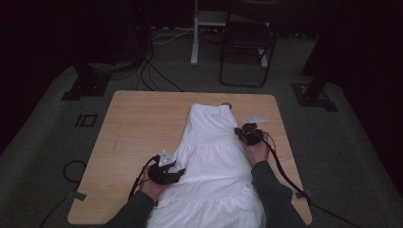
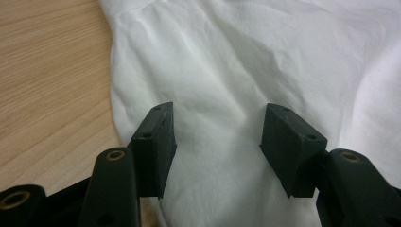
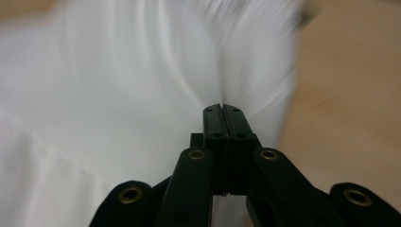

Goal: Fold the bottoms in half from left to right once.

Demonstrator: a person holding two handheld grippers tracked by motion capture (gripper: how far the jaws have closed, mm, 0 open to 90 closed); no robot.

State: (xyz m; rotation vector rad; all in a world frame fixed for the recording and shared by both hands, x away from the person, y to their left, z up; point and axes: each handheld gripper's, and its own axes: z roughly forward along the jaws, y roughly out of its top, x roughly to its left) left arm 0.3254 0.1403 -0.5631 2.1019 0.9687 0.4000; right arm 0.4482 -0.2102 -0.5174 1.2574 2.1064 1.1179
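From the high view, a white tiered cotton-like skirt (image 1: 214,161) lies spread along the middle of a light wooden rectangular table (image 1: 128,128), its gathered waistband toward the far edge and its wide hem running off the near edge between the person's forearms. The left gripper (image 1: 178,172), black with a grey three-cornered plate on top, sits at the skirt's left edge about halfway down the garment, held in the left hand (image 1: 153,186). The right gripper (image 1: 237,131) rests at the skirt's right edge, closer to the waistband, with the right hand (image 1: 259,151) behind it and a black cable (image 1: 285,178) trailing back over the table edge. Beyond the table, a dark folding chair (image 1: 247,42) stands on grey carpet.

In the left gripper view, the left gripper (image 2: 217,142) has its two black jaws spread wide, released, hovering above or resting on wrinkled white fabric (image 2: 246,71); nothing sits between them but the cloth below. Bare wood (image 2: 47,80) shows to the left of the skirt's curved edge.

In the right gripper view, which is blurred, the right gripper (image 3: 222,111) has its jaws pressed together, clenched. A thin ridge of white cloth (image 3: 142,85) rises just at the tips, so it appears to pinch a fold of the skirt, though the blur makes that hard to confirm. Wood (image 3: 350,94) shows to the right.
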